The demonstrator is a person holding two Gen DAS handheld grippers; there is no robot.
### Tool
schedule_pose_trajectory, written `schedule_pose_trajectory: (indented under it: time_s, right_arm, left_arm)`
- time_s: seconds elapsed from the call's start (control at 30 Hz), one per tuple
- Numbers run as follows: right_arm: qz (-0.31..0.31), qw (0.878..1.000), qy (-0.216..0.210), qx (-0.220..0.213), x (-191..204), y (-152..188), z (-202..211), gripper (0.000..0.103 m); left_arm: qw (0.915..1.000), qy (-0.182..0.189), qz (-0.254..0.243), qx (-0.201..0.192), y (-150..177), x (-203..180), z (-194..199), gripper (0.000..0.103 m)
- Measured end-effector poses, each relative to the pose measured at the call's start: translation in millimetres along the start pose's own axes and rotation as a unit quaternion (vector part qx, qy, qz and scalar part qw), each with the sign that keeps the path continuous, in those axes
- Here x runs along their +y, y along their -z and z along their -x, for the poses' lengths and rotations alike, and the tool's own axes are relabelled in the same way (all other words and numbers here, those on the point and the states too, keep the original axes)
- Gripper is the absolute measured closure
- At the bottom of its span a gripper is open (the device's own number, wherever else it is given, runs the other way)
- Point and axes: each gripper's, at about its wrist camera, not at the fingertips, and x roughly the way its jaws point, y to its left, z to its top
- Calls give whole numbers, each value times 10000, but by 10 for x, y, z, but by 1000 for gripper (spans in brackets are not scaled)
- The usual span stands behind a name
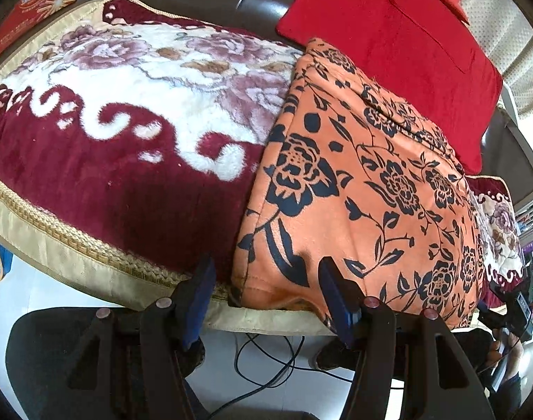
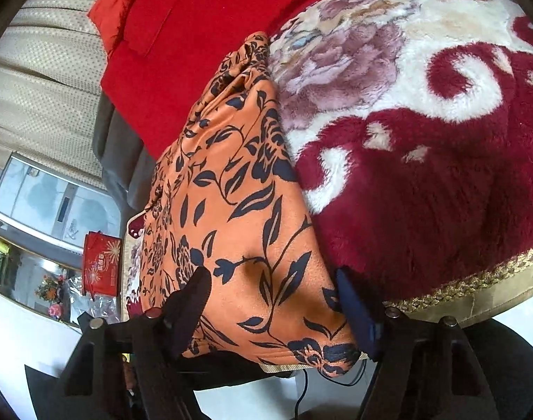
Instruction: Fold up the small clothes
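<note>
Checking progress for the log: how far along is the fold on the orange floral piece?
Done: the orange floral garment already lies as a fairly compact slab on the plush floral blanket, beside the red cushion. In hand: the left gripper and right gripper are open, each straddling a near corner of the garment, nothing clamped. Left: grip, make any further fold; whether one is needed I cannot tell.

Floral garment [image 1: 364,182] on the plush blanket [image 1: 126,133] (cushion [image 1: 389,45] behind it), its near edge over the seat front.
</note>
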Motion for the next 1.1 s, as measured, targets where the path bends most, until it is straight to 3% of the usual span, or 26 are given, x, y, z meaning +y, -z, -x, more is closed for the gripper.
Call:
schedule_pose_trajectory:
  time_s: [0.77,1.1]
  right_arm:
    - [-190,9997,-18,180,-23,-1,-78,27]
    - [-73,9994,-37,340,22,-2,-145,18]
  left_arm:
    - [10000,84,-20,37,-7,-33,-196,42]
    - [9995,236,189,56,-6,53,-245,42]
